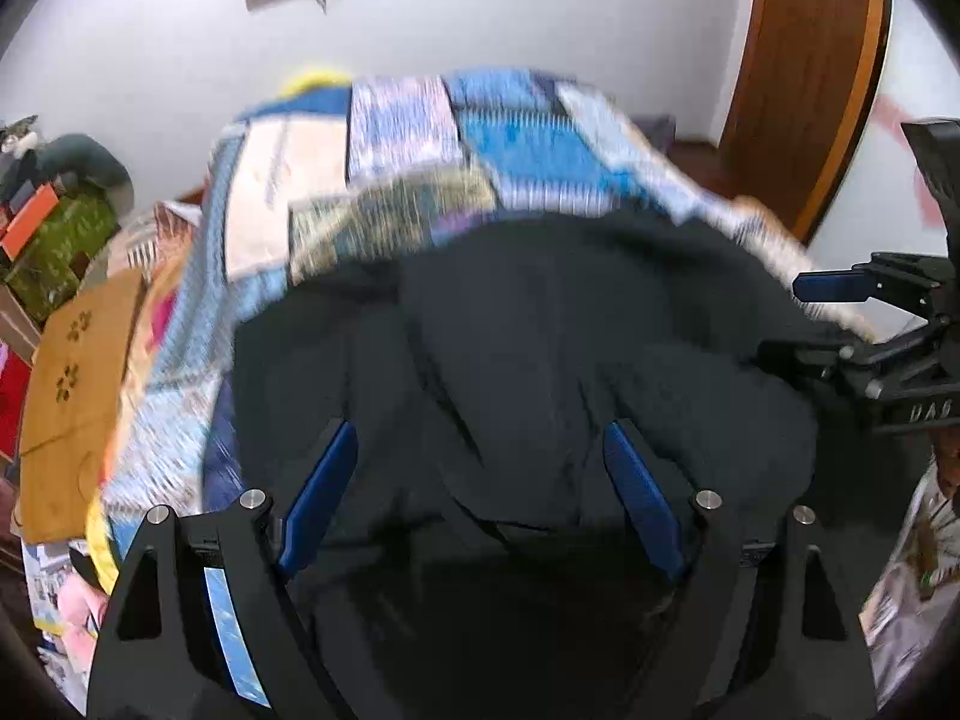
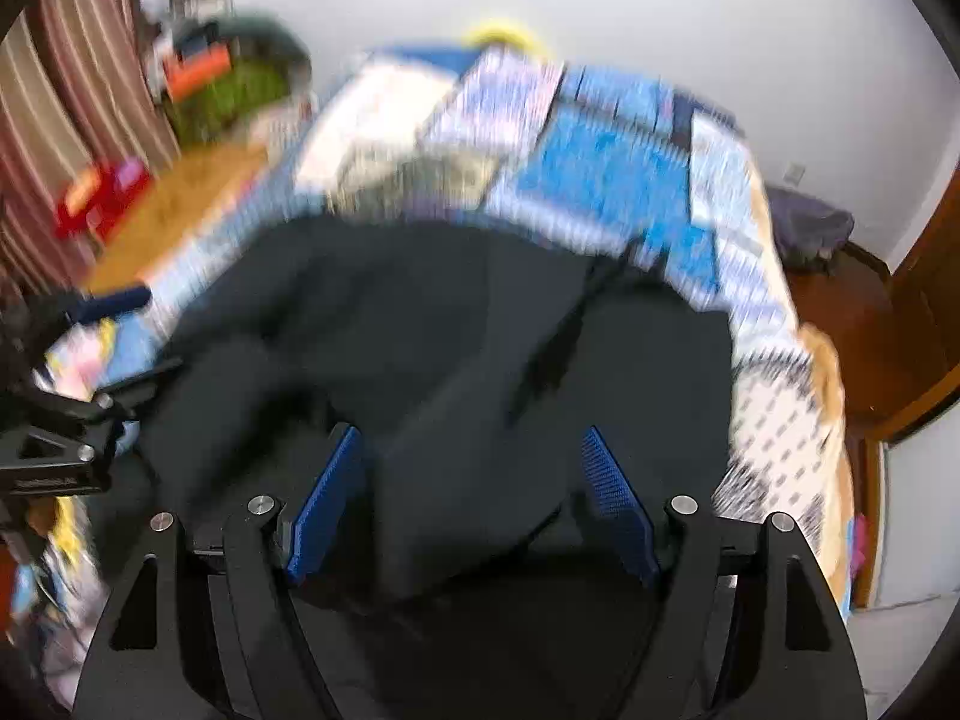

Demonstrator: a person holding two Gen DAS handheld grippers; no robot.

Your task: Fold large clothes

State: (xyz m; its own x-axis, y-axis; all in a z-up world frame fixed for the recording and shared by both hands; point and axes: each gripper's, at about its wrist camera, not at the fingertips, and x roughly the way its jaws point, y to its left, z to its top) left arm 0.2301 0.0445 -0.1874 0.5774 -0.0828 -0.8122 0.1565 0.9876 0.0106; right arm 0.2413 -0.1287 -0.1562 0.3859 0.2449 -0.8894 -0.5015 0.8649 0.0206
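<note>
Both my tongs spread wide w/ nothing pinched: left gripper (image 1: 480,450) and right gripper (image 2: 468,456) hang over the dark garment (image 1: 540,348), contact unclear thru blur. Garment lies bunched on near end of the patchwork quilt (image 1: 408,138); long axis can't tell. Left view alone shows the tan paw-print cushion (image 1: 78,360) and door (image 1: 804,60); right view alone the striped curtain (image 2: 66,72).

A plain white wall (image 1: 510,18) rises behind the blue patchwork-quilted bed (image 1: 408,144); a brown wooden door (image 1: 804,90) stands right of it.
</note>
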